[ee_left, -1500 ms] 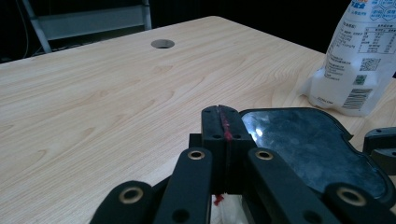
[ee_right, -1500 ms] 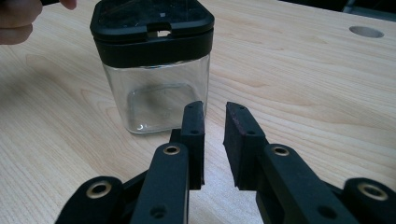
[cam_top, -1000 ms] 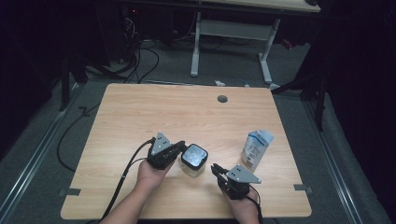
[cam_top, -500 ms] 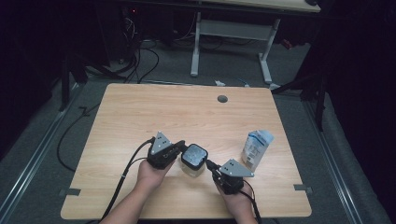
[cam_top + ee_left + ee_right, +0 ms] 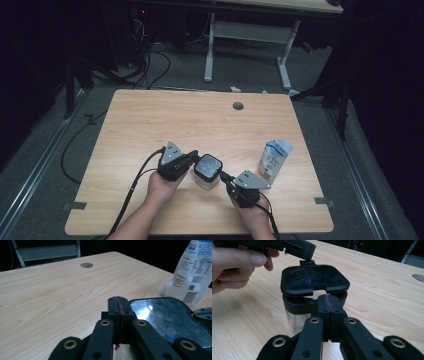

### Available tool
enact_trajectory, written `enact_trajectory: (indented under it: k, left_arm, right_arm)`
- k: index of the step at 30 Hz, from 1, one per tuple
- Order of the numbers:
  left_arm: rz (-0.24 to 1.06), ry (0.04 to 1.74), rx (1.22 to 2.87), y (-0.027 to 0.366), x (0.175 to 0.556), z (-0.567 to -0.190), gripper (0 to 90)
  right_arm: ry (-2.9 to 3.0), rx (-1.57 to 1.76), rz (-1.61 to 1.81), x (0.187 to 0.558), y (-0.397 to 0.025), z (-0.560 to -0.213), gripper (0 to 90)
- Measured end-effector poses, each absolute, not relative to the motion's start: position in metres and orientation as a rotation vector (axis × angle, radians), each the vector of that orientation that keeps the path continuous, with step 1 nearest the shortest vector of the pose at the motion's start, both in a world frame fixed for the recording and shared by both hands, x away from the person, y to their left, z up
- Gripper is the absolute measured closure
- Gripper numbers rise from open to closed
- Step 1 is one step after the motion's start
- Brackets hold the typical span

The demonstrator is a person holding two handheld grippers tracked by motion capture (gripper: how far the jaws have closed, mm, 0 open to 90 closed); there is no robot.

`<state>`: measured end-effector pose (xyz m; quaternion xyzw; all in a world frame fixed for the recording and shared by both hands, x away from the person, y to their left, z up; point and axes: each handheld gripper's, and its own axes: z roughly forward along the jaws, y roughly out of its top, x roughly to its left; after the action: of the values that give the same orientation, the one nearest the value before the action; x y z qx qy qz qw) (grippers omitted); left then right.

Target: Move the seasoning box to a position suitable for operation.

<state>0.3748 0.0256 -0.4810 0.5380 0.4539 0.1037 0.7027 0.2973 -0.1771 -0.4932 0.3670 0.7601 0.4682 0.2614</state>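
A clear jar with a glossy black lid [image 5: 208, 168] stands near the table's front middle. My left gripper [image 5: 193, 159] is shut at its left side. In the right gripper view the left gripper's tip [image 5: 300, 249] sits just above a small tab at the lid's [image 5: 312, 281] far edge. My right gripper [image 5: 224, 177] is shut at the jar's right front; its tips [image 5: 329, 300] press into the notch under the lid's near edge, which looks slightly raised. In the left gripper view the shut jaws [image 5: 118, 305] lie beside the lid [image 5: 170, 320].
A white and blue pouch [image 5: 274, 159] stands upright to the right of the jar, also seen close by as the pouch [image 5: 193, 270] in the left gripper view. A cable hole [image 5: 238, 106] sits at the table's far middle. Desk legs and cables lie on the floor beyond.
My right gripper has slid left and forward until its tips reach the jar's lid. The left gripper and the jar have hardly moved.
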Motion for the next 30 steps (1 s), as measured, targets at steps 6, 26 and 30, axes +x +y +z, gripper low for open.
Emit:
enact_trajectory:
  k: [6,26,30]
  left_arm:
    - [0.229,1.011,1.196,0.0259,0.3749,-0.4811,90.0]
    - [0.226,1.017,1.195,0.0266,0.3759,-0.4813,90.0]
    - [0.226,1.018,1.196,0.0268,0.3762,-0.4813,90.0]
  right_arm:
    - [2.057,0.992,1.271,0.2976,-0.1771,-0.4924,89.7]
    - [2.060,0.973,1.282,0.3004,-0.1719,-0.4878,89.5]
    - [2.053,0.973,1.297,0.3024,-0.1697,-0.4859,89.5]
